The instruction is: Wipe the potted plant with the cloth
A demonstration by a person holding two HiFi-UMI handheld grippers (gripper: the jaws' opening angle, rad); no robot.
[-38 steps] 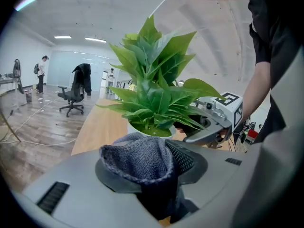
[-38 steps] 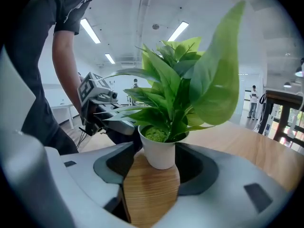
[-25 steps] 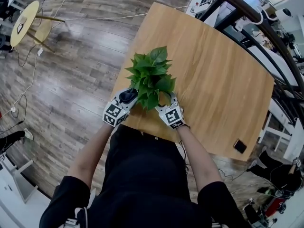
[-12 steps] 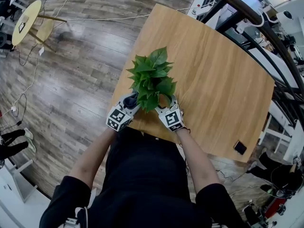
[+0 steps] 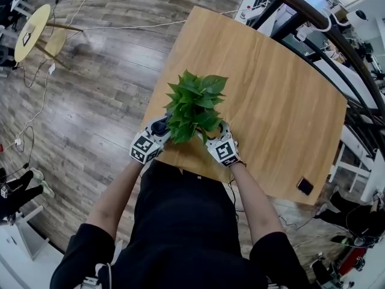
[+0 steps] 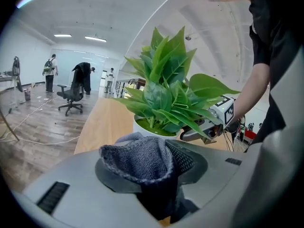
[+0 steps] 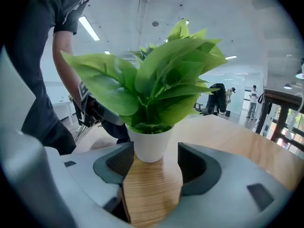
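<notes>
Left gripper (image 6: 156,175) was pinching a bunched grey terry cloth (image 6: 137,158). The green leafy plant in a round white pot (image 6: 161,103) stood upright just ahead, slightly right. Right gripper (image 7: 151,167) was spread, with that plant at its jaw mouth, near the edge of the light wooden table (image 5: 271,89).

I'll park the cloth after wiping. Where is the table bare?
Bare: tabletop beyond and right of the potted plant, except a small black object near the right corner. Crowded: near edge, where left gripper and right gripper flank the plant.
</notes>
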